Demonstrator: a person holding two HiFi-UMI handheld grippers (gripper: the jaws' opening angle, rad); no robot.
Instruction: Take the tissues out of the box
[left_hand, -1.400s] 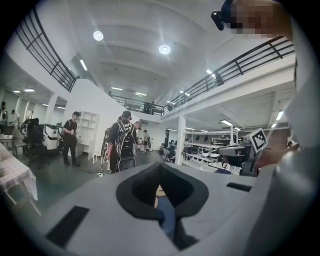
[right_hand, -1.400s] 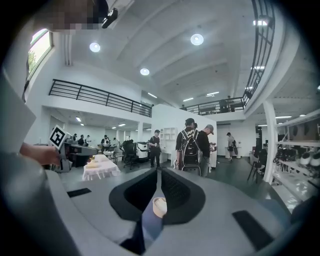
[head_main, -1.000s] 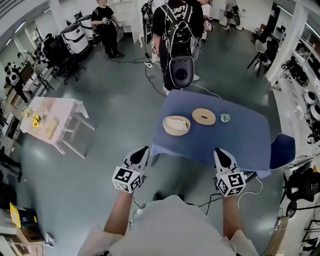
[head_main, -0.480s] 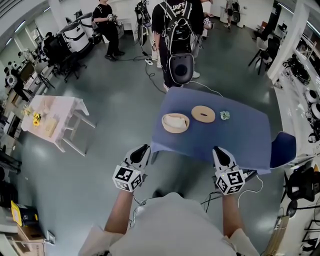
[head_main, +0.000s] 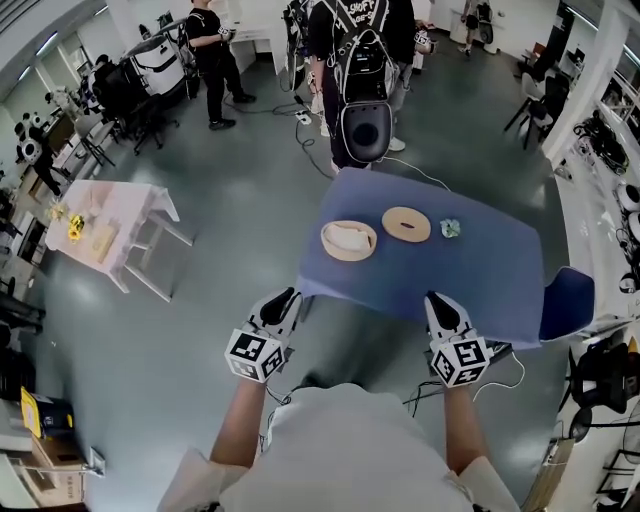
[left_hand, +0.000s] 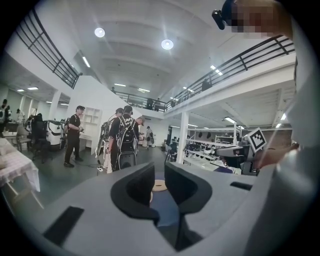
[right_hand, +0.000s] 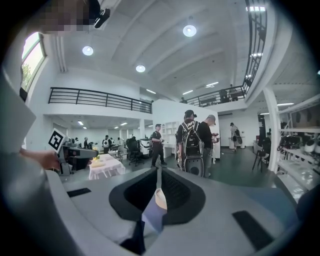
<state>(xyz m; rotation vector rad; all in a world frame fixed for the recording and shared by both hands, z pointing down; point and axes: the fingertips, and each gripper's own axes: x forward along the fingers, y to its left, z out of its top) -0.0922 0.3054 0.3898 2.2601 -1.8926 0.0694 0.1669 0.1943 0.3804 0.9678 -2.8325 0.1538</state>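
A: Where were the tissues?
B: We noted white tissue inside the open round box (head_main: 349, 240), with the lid (head_main: 406, 224) just right of it. We judged there was tissue left to pull.
A: Claws?
B: Both were well short of the box and empty. The left gripper (head_main: 284, 298) had jaws parted, just opening. The right gripper (head_main: 437, 299) was pinched together.

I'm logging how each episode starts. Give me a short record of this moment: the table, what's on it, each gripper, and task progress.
table: table under a blue cloth, ahead of both grippers
on it: round box, open, with white tissues inside; lid lying flat beside it; small green crumpled thing beyond the lid
left gripper: jaws apart, have just been opening, nothing between them
right gripper: jaws together, empty
progress: neither gripper touches the box; tissues not yet taken
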